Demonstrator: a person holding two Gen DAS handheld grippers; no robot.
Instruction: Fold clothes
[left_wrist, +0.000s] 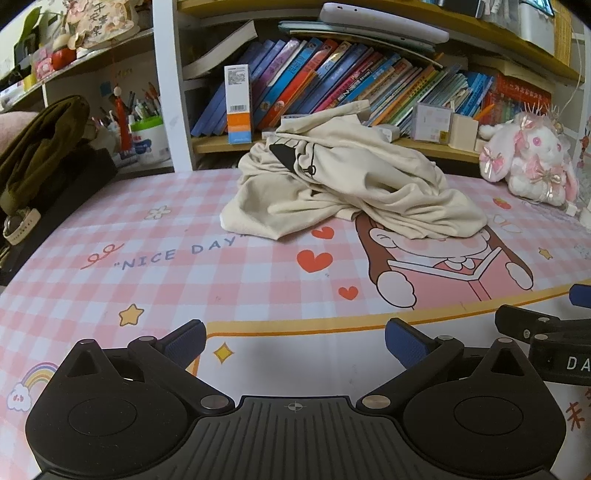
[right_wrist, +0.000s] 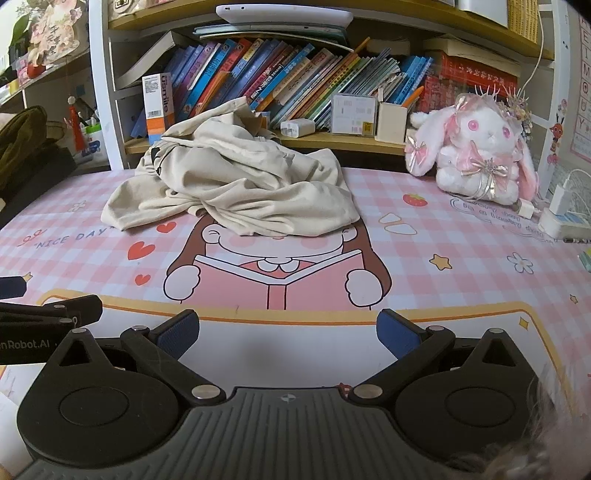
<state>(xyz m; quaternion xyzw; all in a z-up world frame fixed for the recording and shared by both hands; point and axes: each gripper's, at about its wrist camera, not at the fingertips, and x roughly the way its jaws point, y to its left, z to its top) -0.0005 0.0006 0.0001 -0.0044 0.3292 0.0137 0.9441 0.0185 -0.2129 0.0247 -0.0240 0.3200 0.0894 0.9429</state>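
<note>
While the cream garment (left_wrist: 347, 184) lies crumpled at frame centre on the pink desk mat (left_wrist: 155, 258), with left gripper (left_wrist: 295, 341) and right gripper (right_wrist: 288, 332) spread wide and empty, a pinch may catch several layers.

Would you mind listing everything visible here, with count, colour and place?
garment: one, beige, crumpled at the mat's far middle.
desk mat: one, pink check with cartoon girl, covering the desk.
plush rabbit: one, white and pink, far right.
books: many, mixed colours, shelf behind.
tall box: one, white, orange and blue, shelf left.
power strip: one, white, right edge.
left gripper: black, blue pads, open, empty.
right gripper: same, open, empty.
</note>
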